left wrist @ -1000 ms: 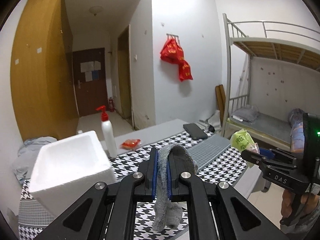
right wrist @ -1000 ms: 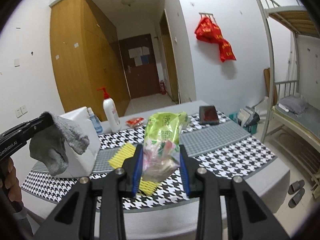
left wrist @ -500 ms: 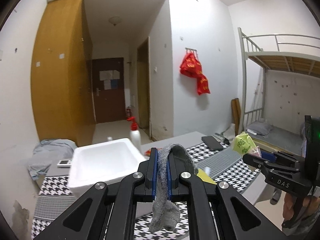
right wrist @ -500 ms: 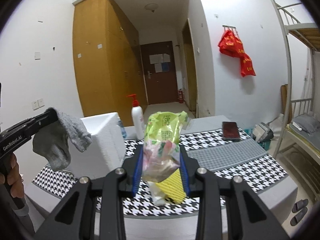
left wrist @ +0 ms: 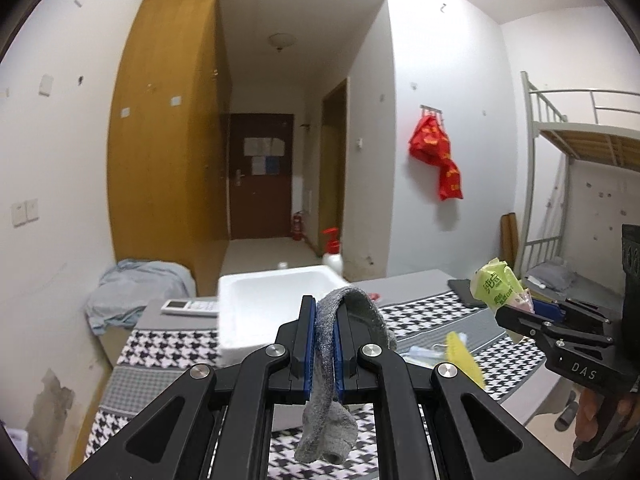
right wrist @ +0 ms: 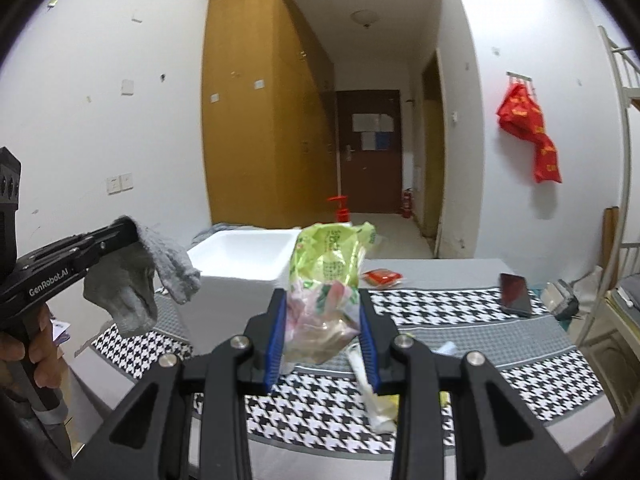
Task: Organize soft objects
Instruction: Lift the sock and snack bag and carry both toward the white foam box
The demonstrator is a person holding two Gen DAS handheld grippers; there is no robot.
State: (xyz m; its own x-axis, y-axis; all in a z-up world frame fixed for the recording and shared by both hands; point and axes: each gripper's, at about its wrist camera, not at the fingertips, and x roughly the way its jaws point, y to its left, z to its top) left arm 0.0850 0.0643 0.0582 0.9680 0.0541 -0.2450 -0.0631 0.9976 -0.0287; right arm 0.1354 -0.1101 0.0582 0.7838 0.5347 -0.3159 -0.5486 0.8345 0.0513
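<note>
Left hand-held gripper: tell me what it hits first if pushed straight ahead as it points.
Likely the white foam box, which sits straight ahead of the left hand-held gripper and the gray sock it clamps. Depth is unclear; it may pass over the rim.

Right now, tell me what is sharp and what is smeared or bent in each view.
Left wrist view: gray sock and left gripper sharp; yellow brush smeared; fisheye bends the walls. Right wrist view: green packet in the right gripper fairly sharp; houndstooth tablecloth slightly blurred; corners black.
</note>
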